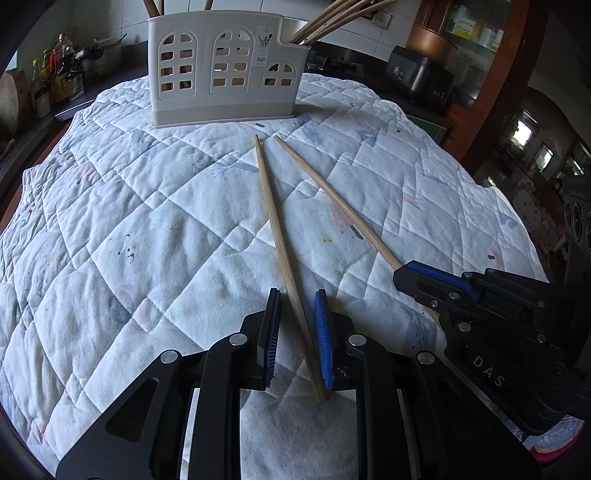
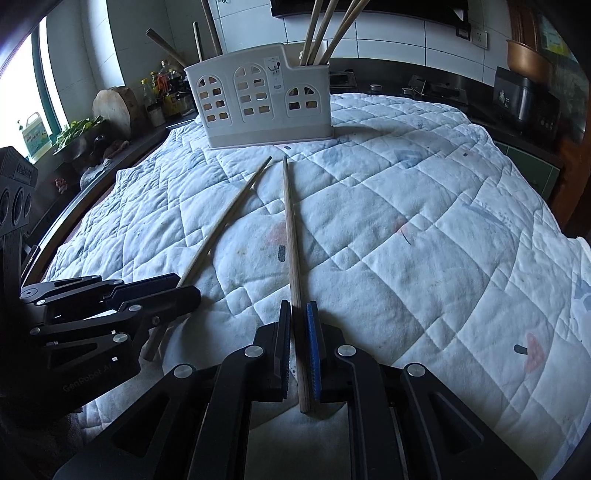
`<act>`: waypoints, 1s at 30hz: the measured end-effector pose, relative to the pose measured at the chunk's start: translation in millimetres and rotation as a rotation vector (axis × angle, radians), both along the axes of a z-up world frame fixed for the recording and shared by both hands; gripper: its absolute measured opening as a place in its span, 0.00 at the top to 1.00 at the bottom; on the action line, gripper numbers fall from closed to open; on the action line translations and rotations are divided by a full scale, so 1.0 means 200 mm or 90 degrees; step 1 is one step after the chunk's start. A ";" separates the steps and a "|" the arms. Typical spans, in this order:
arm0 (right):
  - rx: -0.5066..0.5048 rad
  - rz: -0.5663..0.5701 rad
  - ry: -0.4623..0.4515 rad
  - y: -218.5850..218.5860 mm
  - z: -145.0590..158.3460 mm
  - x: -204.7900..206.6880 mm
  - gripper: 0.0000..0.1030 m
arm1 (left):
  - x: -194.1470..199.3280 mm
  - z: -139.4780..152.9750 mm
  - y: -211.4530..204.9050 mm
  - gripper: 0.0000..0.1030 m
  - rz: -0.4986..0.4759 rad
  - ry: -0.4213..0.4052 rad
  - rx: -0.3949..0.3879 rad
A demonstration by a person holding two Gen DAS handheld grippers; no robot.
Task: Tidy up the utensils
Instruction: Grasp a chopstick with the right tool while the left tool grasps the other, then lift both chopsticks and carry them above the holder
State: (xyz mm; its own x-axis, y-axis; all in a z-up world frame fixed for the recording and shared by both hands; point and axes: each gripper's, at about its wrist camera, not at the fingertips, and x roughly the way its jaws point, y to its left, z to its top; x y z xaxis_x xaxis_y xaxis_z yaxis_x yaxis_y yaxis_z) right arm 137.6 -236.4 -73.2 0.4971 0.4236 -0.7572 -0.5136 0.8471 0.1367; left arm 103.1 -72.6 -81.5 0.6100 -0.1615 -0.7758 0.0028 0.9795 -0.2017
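Note:
Two wooden chopsticks lie on the white quilted cloth (image 1: 147, 229), tips toward the white utensil holder (image 1: 225, 70). My left gripper (image 1: 297, 299) is open around the thick end of the left chopstick (image 1: 275, 229); the stick rests near the right pad. My right gripper (image 2: 298, 308) is shut on the thick end of the right chopstick (image 2: 290, 221), which also shows in the left wrist view (image 1: 332, 195). The right gripper also shows in the left wrist view (image 1: 410, 271). The left gripper (image 2: 188, 288) shows at left in the right wrist view, over the left chopstick (image 2: 225, 221). The holder (image 2: 258, 99) has several chopsticks (image 2: 325, 29).
Sauce bottles (image 2: 162, 92) and a wooden block (image 2: 114, 107) stand on the counter at the left. A stove (image 2: 424, 88) and a dark cooker (image 2: 524, 99) lie behind the cloth at the right. The cloth (image 2: 424, 221) drops off at its right edge.

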 end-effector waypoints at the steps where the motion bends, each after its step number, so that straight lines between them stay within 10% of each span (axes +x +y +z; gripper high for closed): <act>1: -0.004 0.001 -0.003 0.00 0.00 0.00 0.92 | 0.00 0.00 0.00 0.86 -0.002 -0.001 0.006; 30: 0.092 0.048 -0.169 0.10 0.74 0.04 0.94 | -0.03 0.51 0.34 0.95 -0.003 -0.161 -0.035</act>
